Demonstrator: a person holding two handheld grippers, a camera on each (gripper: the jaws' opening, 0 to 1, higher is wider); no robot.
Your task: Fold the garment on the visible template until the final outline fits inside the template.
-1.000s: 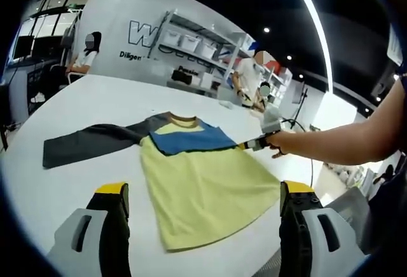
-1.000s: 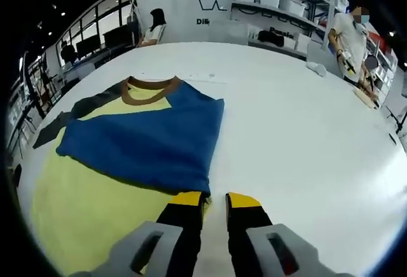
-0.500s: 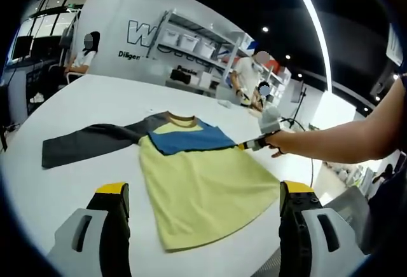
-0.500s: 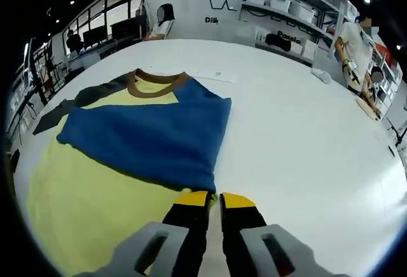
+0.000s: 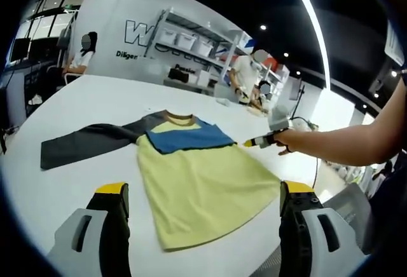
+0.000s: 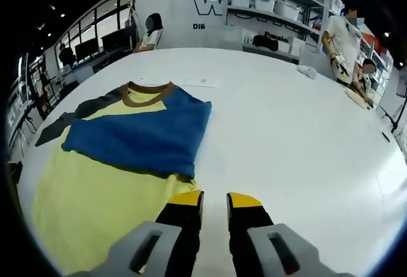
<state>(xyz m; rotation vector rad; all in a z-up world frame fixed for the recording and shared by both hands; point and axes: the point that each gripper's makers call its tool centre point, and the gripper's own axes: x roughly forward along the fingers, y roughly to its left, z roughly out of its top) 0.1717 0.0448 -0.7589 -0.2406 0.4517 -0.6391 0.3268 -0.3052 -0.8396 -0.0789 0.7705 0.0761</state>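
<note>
A yellow shirt (image 5: 203, 182) lies flat on the white table (image 5: 76, 99). Its blue sleeve (image 5: 187, 138) is folded across the chest below the brown collar (image 5: 180, 118). The dark grey sleeve (image 5: 82, 143) stretches out to the left. My left gripper (image 5: 203, 191) hangs wide open above the near hem, holding nothing. My right gripper (image 5: 248, 143), on a person's arm, sits just off the blue sleeve's right corner. In the right gripper view the right gripper (image 6: 215, 199) stands slightly open and empty, just short of the blue sleeve (image 6: 140, 137) on the yellow shirt (image 6: 95, 194).
A small white paper strip (image 6: 203, 82) lies past the collar (image 6: 147, 89). A white bundle (image 6: 307, 70) sits far across the table (image 6: 299, 150). A person (image 6: 151, 29) sits at the far side, others (image 6: 340, 35) stand by shelves with bins.
My right gripper has drawn back from the blue sleeve's corner and its jaws have parted a little. The sleeve stays folded on the shirt. The left gripper has held still.
</note>
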